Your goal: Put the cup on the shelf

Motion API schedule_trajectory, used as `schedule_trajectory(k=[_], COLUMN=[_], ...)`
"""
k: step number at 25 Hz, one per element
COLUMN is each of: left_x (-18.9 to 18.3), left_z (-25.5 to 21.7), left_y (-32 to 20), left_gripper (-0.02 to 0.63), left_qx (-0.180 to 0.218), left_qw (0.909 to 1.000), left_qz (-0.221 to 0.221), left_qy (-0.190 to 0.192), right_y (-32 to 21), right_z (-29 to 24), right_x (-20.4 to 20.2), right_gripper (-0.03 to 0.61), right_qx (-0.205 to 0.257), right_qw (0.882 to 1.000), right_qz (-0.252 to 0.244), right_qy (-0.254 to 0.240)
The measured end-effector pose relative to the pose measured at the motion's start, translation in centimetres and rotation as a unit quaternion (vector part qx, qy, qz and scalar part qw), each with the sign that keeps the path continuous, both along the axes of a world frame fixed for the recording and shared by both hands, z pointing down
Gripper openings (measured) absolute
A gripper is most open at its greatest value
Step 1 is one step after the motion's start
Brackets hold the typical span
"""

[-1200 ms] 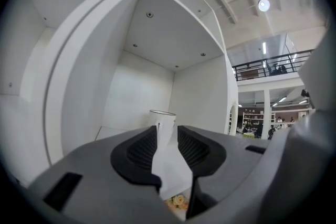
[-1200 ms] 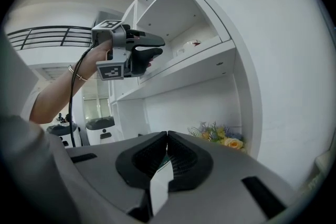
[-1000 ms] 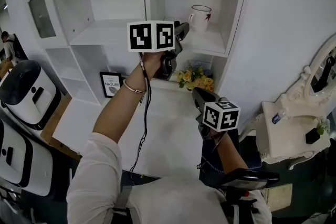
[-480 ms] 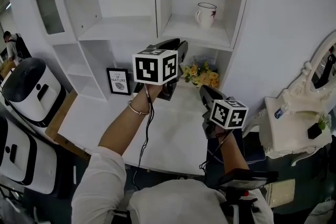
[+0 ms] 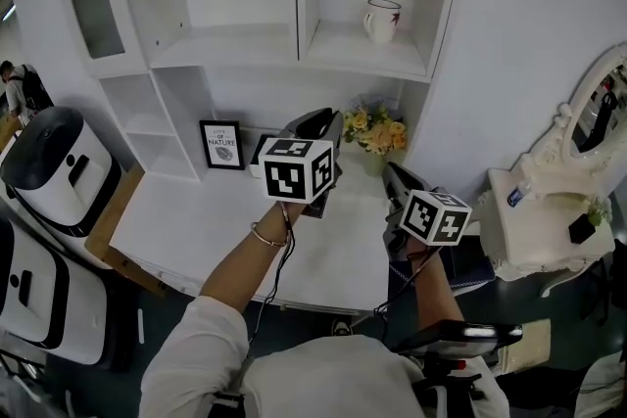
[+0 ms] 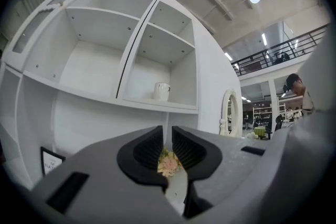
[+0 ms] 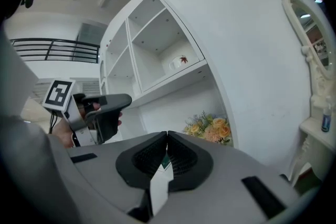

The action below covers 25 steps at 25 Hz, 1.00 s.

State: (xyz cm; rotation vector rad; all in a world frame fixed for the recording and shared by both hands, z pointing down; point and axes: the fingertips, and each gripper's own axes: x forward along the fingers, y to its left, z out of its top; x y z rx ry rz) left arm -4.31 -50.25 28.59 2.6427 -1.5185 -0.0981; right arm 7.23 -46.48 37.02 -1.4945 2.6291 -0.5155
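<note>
— Where is the cup (image 5: 381, 20)?
— On the shelf (image 5: 353, 54), in the upper right compartment. It stands upright toward the back edge of that board, a little right of the middle, with a red leaf mark on its side and its handle turned left in the head view.
— Anything in it?
— No view looks into it, so I cannot tell. It is the only thing in that compartment.
— What lies below?
— Under that compartment a bunch of yellow and peach flowers (image 5: 374, 130) sits at the back edge of the worktop (image 5: 186, 220), near its back right corner. A framed picture (image 5: 222, 144) leans at the same back edge, further left.
— And the claws?
— The left claw (image 5: 323, 119) is held over the back part of the worktop, just left of the flowers and well below the cup. Its jaws have just been closing; a narrow gap remains and nothing is between them, only the distant flowers showing through.
— The right one?
— The right claw (image 5: 396, 173) is clenched, pads meeting at the tips, grasping nothing. It is over the worktop's right edge, well apart from the cup.
</note>
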Motion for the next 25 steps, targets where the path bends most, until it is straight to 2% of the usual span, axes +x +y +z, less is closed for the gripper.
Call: schedule_trajectory(k=[5,12,17,22,25], left_x=[-0.8,-2.3,-2.3,-2.1,-1.4], left_z=[3.5,5.3,7.7,9.5,10.0], left_y=[2.5,6.9,9.4,10.8,11.4], left_gripper=[0.034,0.008,0.008,0.008,0.008], left_qx=[-0.011,-0.003,-0.012,-0.024,-0.029], left_qw=[0.9999,1.0000,0.9998,0.9997,0.9995], left_qz=[-0.008,0.003,0.004,0.003,0.005], left_qy=[0.000,0.003,-0.014,-0.010,-0.012], right_y=[1.8,4.1,6.2,8.3,9.1], right_z=[0.5,2.1,3.5,4.0,4.0], right_x=[-0.1,0.2,0.3,0.4,1.0], right_gripper=[0.026,0.026,0.026,0.025,0.026], right_qx=[0.003,0.001,0.002,0.018,0.019], right_qw=[1.000,1.000,0.999,0.996,0.995], right_qz=[0.009,0.027,0.046,0.059,0.065], right_qy=[-0.008,-0.004,0.024,0.068,0.076])
